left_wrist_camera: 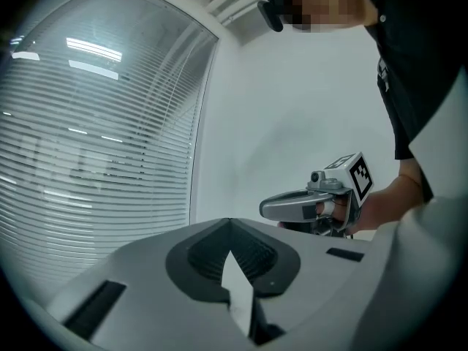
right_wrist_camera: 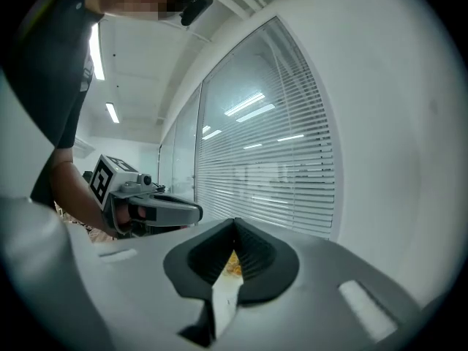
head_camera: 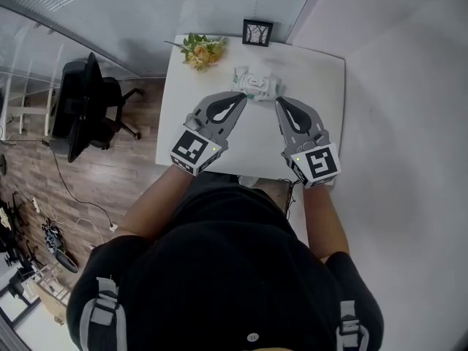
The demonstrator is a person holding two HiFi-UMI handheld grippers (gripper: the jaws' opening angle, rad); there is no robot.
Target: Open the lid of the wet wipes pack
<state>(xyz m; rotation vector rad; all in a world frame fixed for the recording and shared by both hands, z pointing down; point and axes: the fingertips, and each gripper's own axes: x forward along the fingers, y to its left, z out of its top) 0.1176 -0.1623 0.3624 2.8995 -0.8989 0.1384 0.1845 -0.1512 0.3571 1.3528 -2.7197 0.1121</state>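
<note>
The wet wipes pack (head_camera: 257, 83), white and crinkled with green print, lies on the white table (head_camera: 322, 86) toward its far side. Whether its lid is up is too small to tell. My left gripper (head_camera: 242, 98) points at the pack's near left side, shut and empty. My right gripper (head_camera: 280, 102) points at its near right side, also shut and empty. Both are apart from the pack. In the left gripper view the jaws (left_wrist_camera: 230, 222) meet at their tips against blinds and wall. The right gripper view shows its jaws (right_wrist_camera: 234, 222) closed the same way. Neither gripper view shows the pack.
A bunch of yellow flowers (head_camera: 202, 50) and a small black picture frame (head_camera: 257, 32) stand at the table's far edge. A black office chair (head_camera: 88, 108) sits on the wood floor to the left. A white wall runs along the table's right side.
</note>
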